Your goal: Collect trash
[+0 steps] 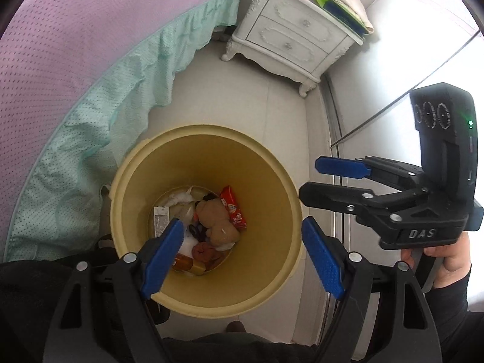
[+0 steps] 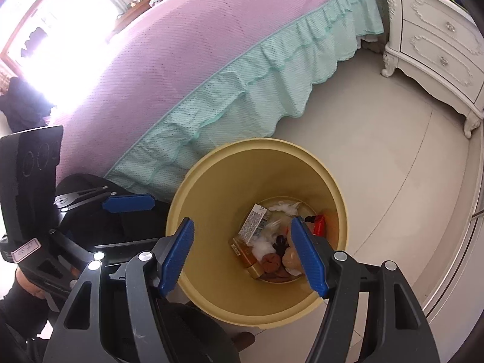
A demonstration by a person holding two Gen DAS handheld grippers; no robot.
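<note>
Right wrist: tool point(image 2: 245, 254) masking bin point(image 2: 211, 211) contents

The right gripper point(image 2: 245, 255) is hovering with its blue fingers point(image 2: 308, 257) apart and empty over a yellow bin point(image 2: 211, 205) at lower centre, where wrappers, tissue and a small bottle are lying. The left gripper point(image 2: 127, 203) is showing at left.
</note>
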